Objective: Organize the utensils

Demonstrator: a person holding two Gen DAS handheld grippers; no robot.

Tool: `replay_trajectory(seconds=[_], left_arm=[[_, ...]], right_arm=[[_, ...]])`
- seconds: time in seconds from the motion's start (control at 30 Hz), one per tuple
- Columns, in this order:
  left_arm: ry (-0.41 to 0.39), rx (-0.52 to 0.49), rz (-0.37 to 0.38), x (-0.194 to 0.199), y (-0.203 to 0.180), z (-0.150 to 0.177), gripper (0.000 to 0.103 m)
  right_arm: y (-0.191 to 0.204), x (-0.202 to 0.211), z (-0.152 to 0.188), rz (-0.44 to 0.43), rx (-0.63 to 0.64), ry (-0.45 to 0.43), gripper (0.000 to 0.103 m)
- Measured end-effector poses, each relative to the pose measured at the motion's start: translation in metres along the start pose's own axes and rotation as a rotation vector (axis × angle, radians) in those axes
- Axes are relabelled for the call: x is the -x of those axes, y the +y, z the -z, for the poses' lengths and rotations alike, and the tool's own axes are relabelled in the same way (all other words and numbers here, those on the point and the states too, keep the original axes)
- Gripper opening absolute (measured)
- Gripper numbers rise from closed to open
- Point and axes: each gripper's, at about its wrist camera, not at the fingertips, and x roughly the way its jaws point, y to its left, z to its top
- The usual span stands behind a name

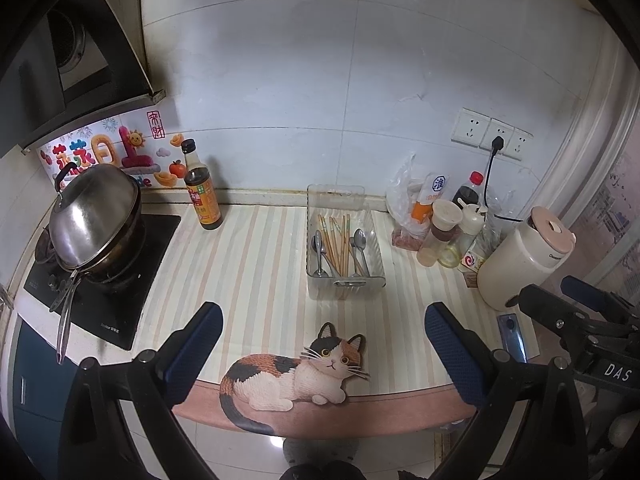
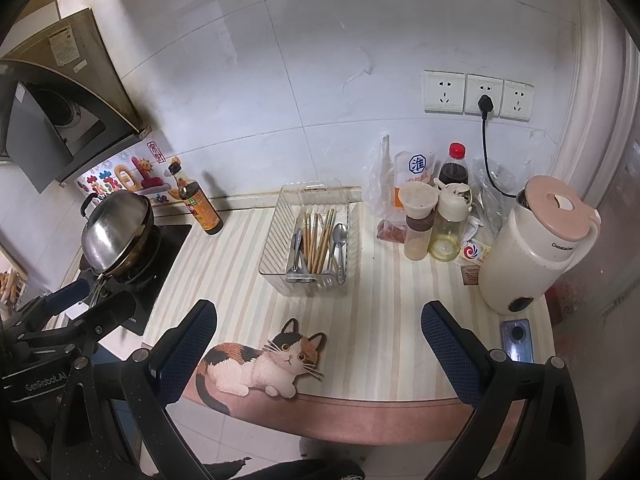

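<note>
The left gripper (image 1: 324, 312) is seen at the bottom of the left wrist view, its blue-padded fingers (image 1: 200, 344) spread wide with nothing held between them. The right gripper (image 2: 320, 312) is shown the same way in the right wrist view, wide open and empty. Both are held above the near edge of a striped mat (image 1: 256, 264), apart from everything on it. Part of the right gripper is also seen at the right edge of the left wrist view, and part of the left at the left edge of the right wrist view.

A clear tray (image 1: 345, 240) is placed on the mat at the centre of the frame, close to the tiled wall. Wooden chopsticks (image 1: 336, 240) and metal spoons (image 1: 360, 244) are laid inside it, lengthwise and loosely mixed.

A cat picture (image 1: 296, 376) is printed on the mat's near edge, at lower centre. A dark sauce bottle (image 1: 202, 196) is stood left of the tray. At far left, a lidded pan (image 1: 96, 220) is set on a black stove (image 1: 100, 280). Right of the tray, jars and bottles (image 1: 448, 232) are clustered, and a cream kettle (image 1: 520, 260) is stood beside them. A phone (image 1: 512, 336) is laid flat in front of the kettle.
</note>
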Motion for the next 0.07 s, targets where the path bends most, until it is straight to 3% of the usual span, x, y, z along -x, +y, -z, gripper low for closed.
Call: replay_trajectory(seconds=[0.07], left_arm=[[0.001, -0.003, 0.001, 0.0003, 0.0, 0.0009, 0.103]], right_arm=[[0.0001, -0.0001, 0.0, 0.0, 0.0, 0.0, 0.103]])
